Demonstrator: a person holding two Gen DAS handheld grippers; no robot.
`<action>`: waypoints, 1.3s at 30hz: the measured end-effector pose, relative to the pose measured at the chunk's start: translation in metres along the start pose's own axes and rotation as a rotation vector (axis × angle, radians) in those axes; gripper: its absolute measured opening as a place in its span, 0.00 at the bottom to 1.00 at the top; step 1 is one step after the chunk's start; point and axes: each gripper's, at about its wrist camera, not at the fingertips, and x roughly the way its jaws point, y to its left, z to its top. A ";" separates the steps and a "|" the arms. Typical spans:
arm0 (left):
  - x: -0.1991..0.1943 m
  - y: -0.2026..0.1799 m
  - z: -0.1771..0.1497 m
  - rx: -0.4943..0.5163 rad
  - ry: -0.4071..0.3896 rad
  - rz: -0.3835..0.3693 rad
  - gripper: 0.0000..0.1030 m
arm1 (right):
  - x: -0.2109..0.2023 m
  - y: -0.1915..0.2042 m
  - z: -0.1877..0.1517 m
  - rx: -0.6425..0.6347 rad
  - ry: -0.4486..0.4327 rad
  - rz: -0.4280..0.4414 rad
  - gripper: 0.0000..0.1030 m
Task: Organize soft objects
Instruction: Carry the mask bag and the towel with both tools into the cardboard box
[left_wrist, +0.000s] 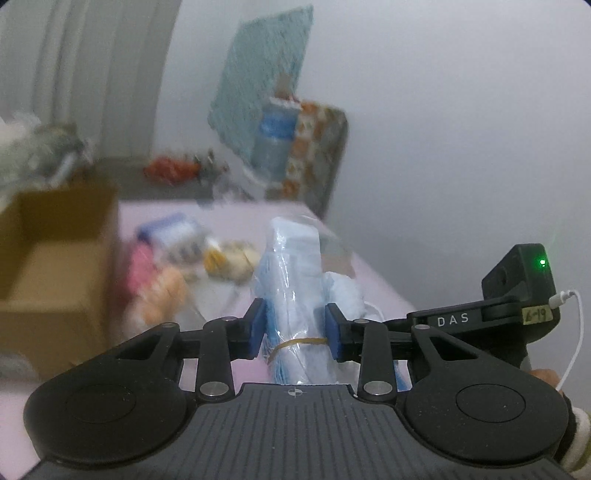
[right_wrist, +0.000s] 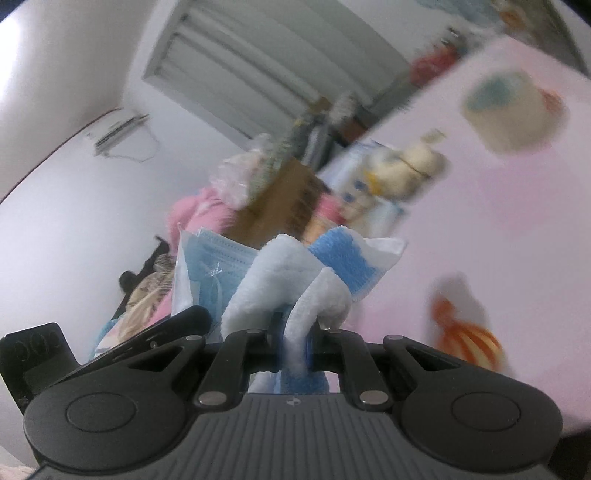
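Note:
My left gripper (left_wrist: 295, 328) is shut on a clear bag of pale blue face masks (left_wrist: 295, 266) bound with a rubber band; the blue pads press both its sides and the pack stands upright above the pink surface (left_wrist: 373, 284). My right gripper (right_wrist: 295, 332) is shut on a fluffy blue and white cloth (right_wrist: 280, 273) that bunches up over its fingers. The two grippers are side by side: the mask pack (right_wrist: 214, 266) shows just left of the cloth, and the cloth (left_wrist: 343, 291) shows right of the pack. The right gripper's black housing (left_wrist: 517, 288) has a green light.
An open cardboard box (left_wrist: 55, 258) stands at the left. Plush toys (left_wrist: 229, 258) and a blue packet (left_wrist: 173, 236) lie beyond the grippers. A water bottle (left_wrist: 275, 136) and a patterned cushion (left_wrist: 317, 147) are at the wall. An orange striped toy (right_wrist: 469, 339) lies to the right.

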 end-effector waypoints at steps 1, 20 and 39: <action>-0.007 0.003 0.007 0.004 -0.020 0.019 0.32 | 0.005 0.012 0.008 -0.025 0.001 0.012 0.49; 0.011 0.182 0.150 -0.167 -0.029 0.394 0.32 | 0.244 0.155 0.167 -0.140 0.233 0.172 0.49; 0.151 0.342 0.133 -0.283 0.300 0.526 0.32 | 0.467 0.075 0.183 -0.053 0.478 -0.129 0.50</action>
